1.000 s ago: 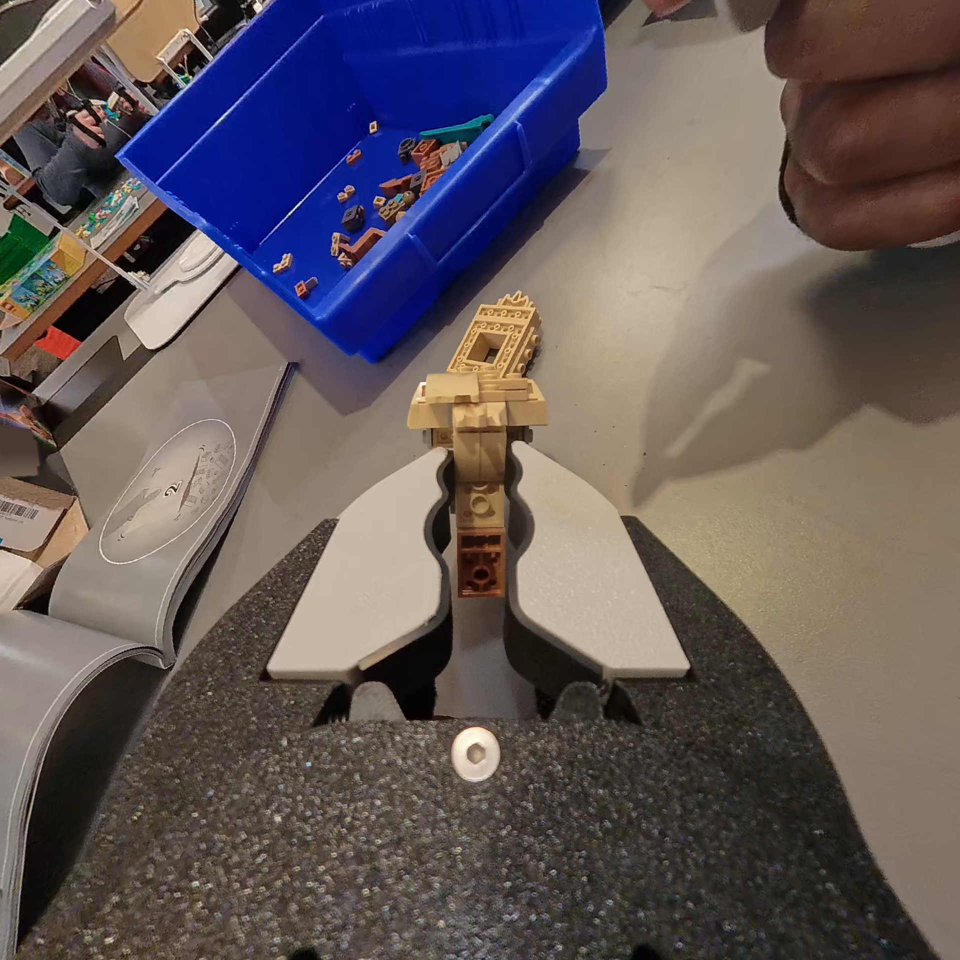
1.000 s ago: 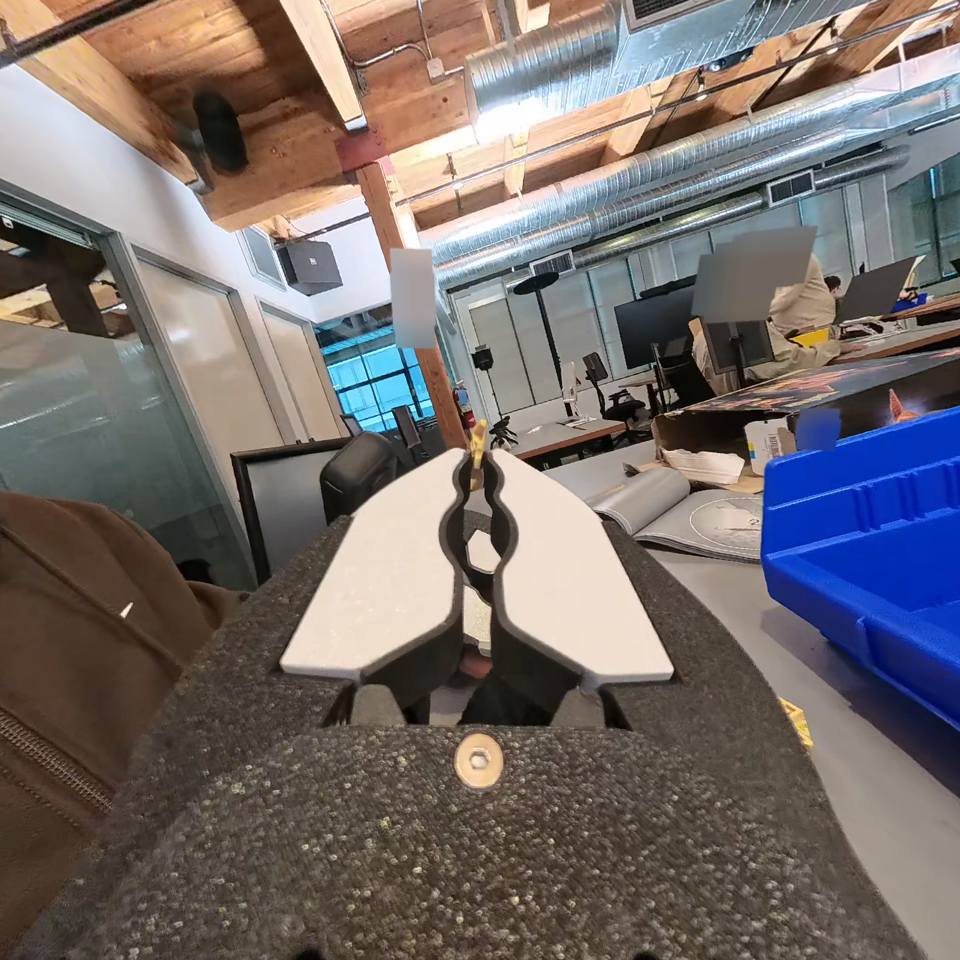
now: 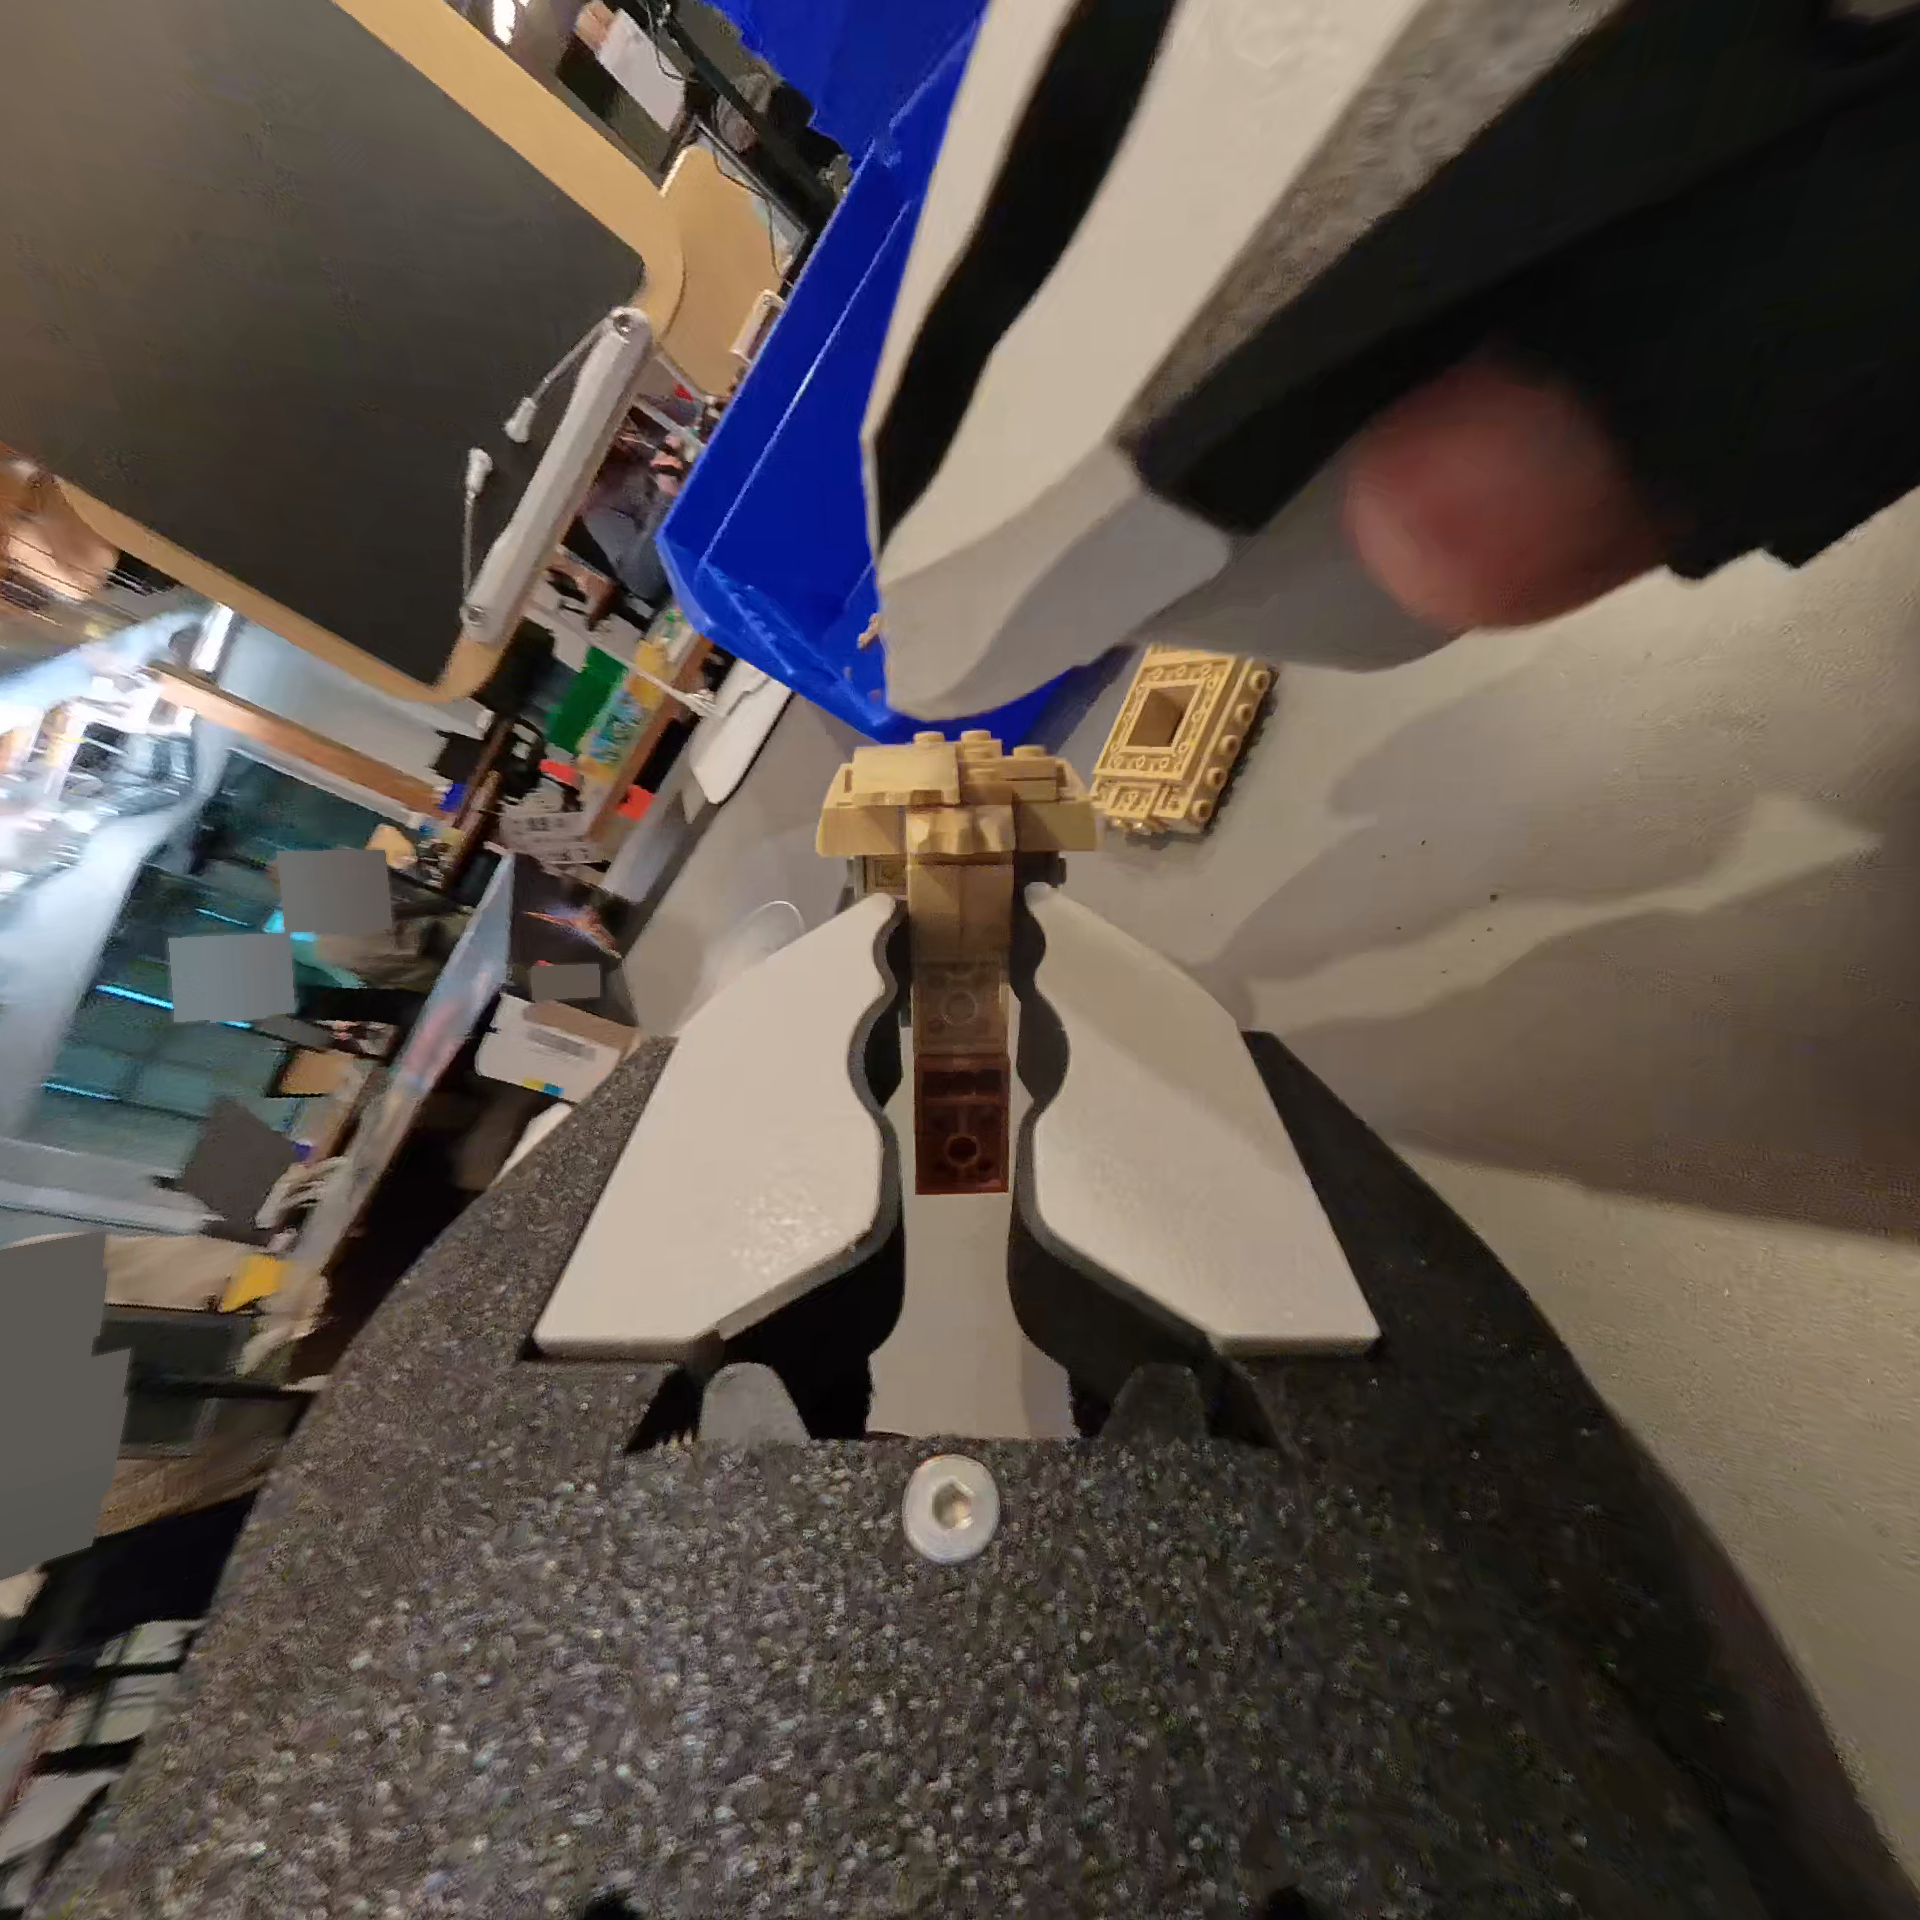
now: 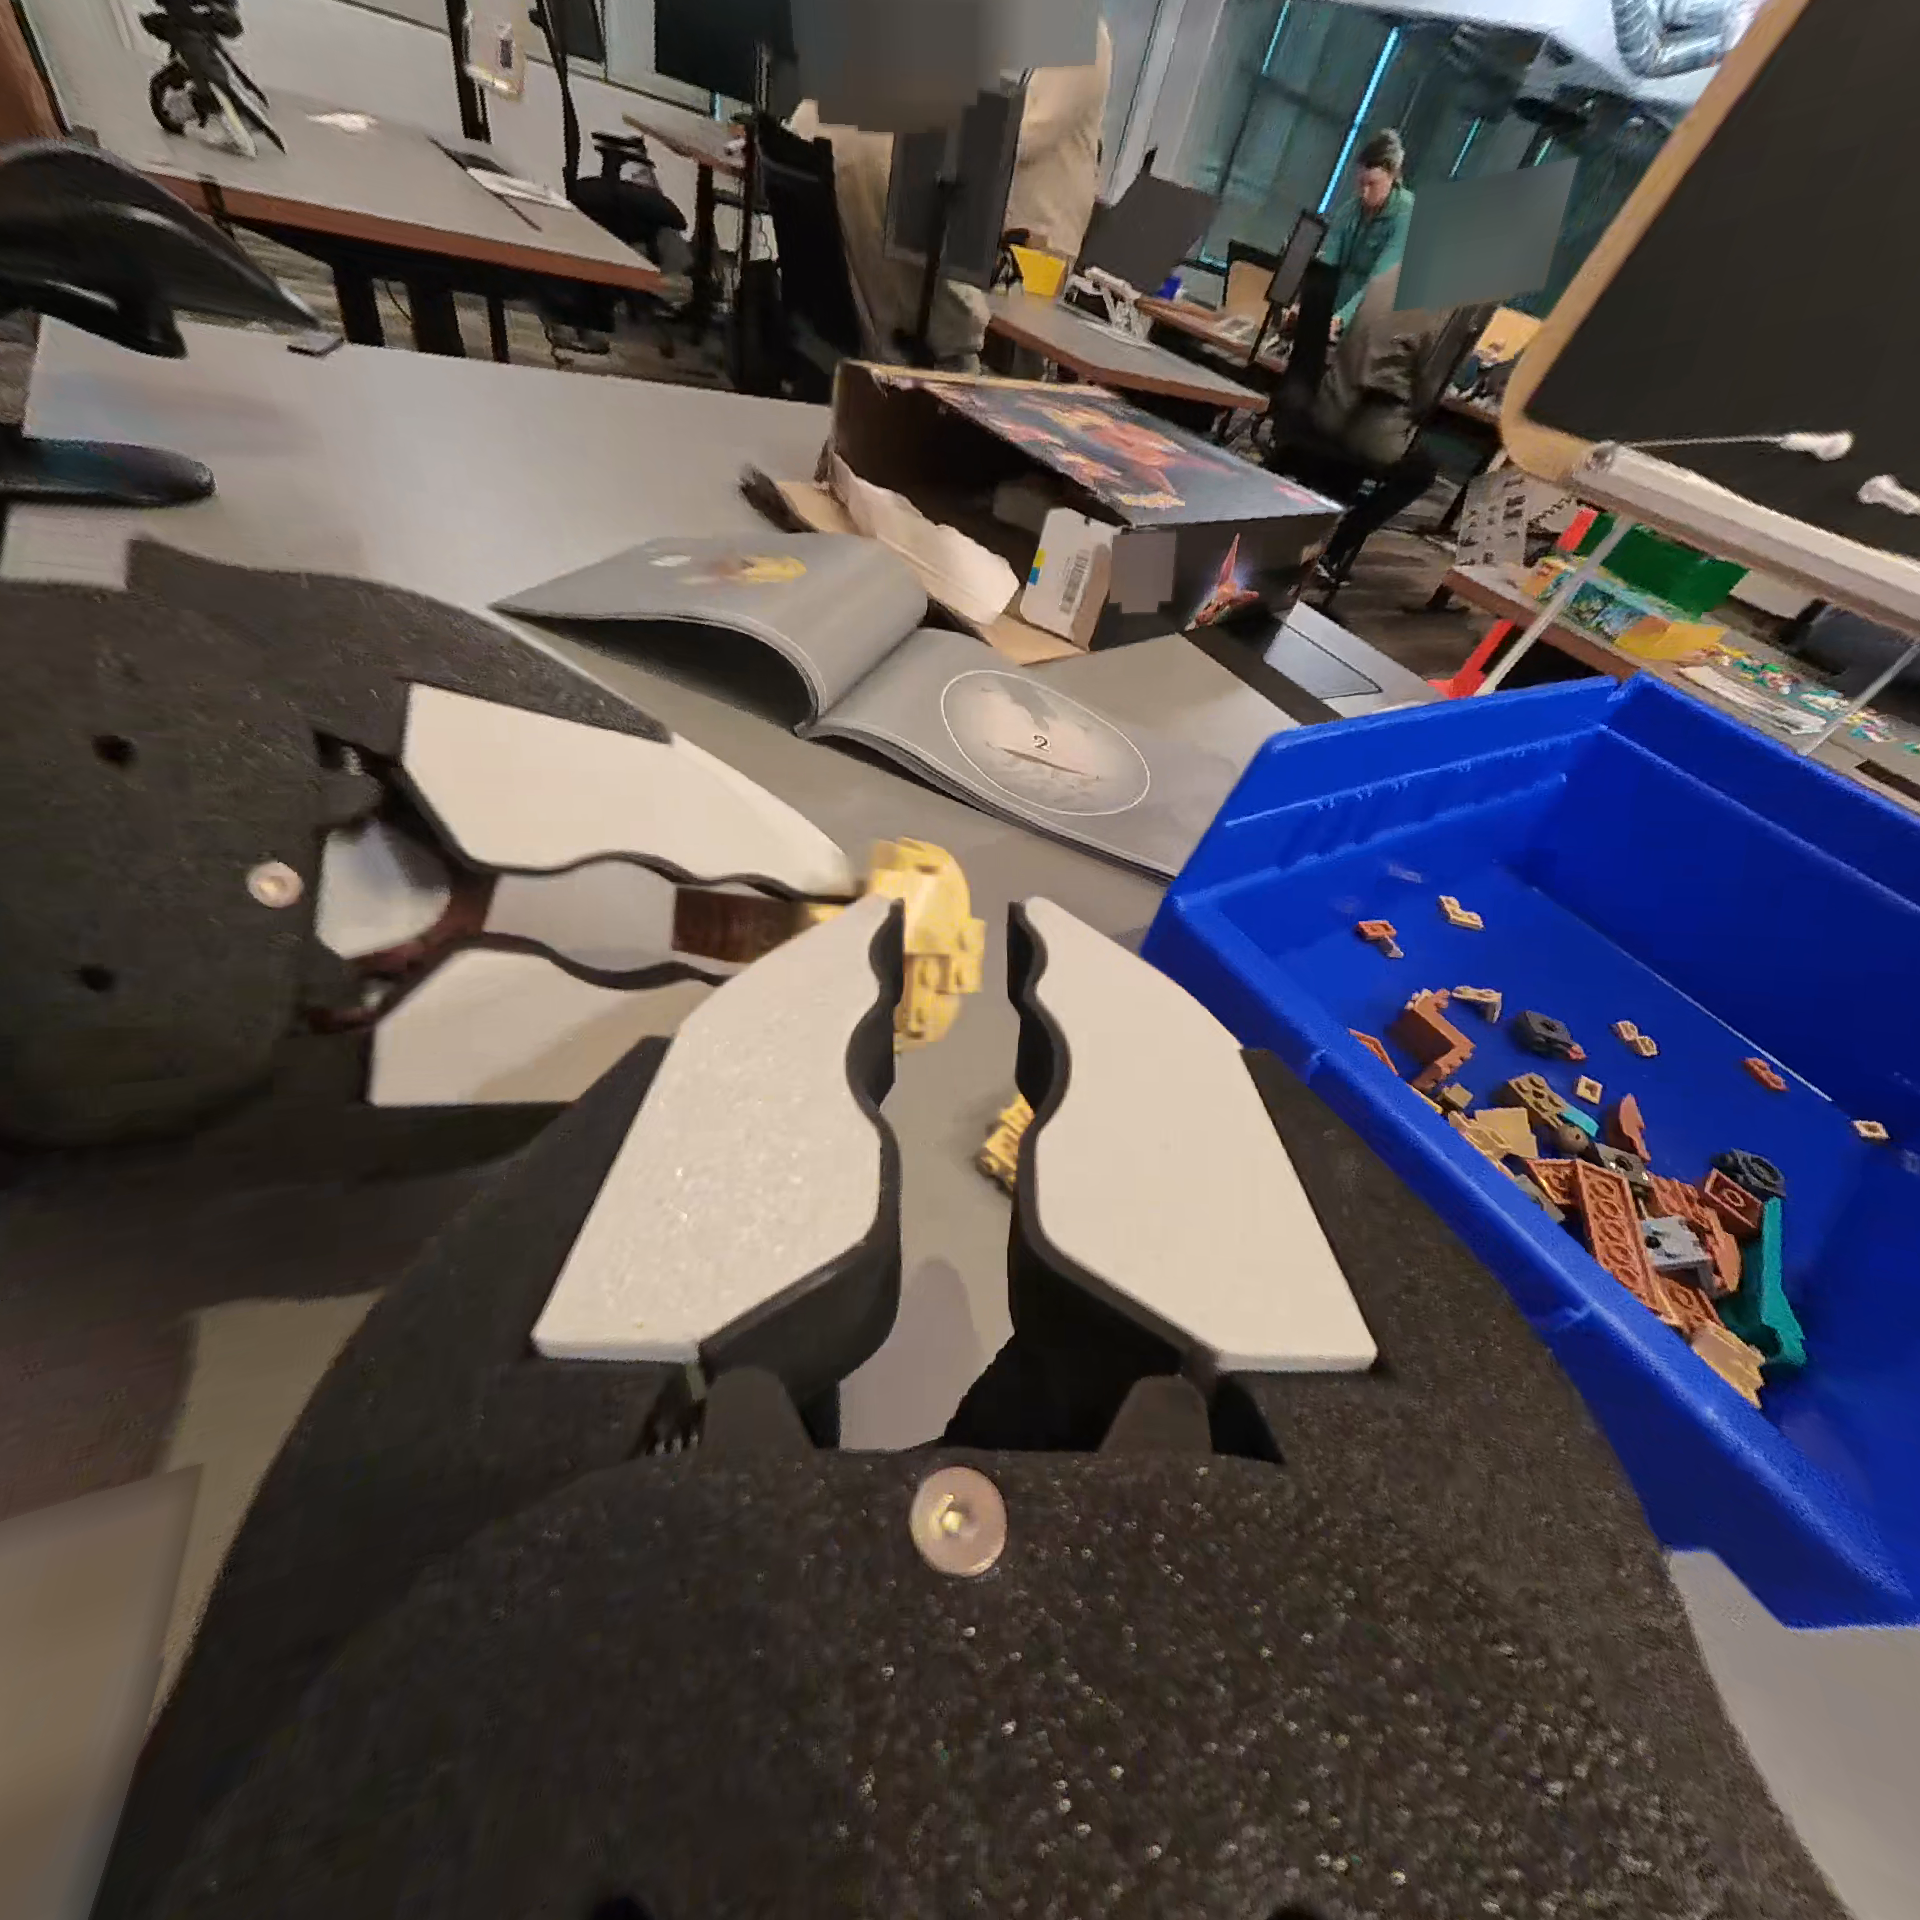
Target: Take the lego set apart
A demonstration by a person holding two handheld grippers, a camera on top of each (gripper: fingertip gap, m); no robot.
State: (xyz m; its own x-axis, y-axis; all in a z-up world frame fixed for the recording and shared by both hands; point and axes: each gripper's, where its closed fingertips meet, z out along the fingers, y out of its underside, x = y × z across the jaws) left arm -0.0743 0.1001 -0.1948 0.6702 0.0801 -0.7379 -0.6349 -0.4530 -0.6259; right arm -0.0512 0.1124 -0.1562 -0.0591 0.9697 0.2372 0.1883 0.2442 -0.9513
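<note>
Tan brick assembly (image 3: 958,821) clamped in left gripper (image 3: 960,904), stem partly hidden

The right gripper's (image 3: 914,644) fingers hide part of the blue bin (image 3: 769,520), and a fingertip (image 3: 1486,499) is blurred.

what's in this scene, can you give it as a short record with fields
left hand-held gripper: shut on a tan and brown brick assembly, pads pressing both sides of its stem
right hand-held gripper: open, nothing between its fingers, close beside the assembly's tan head
bin: blue bin on the right, loose brown, tan and teal bricks inside
table: grey, with a tan square frame piece lying flat near the bin
booklet: grey booklet lying open
box: dark printed box behind the booklet
</note>
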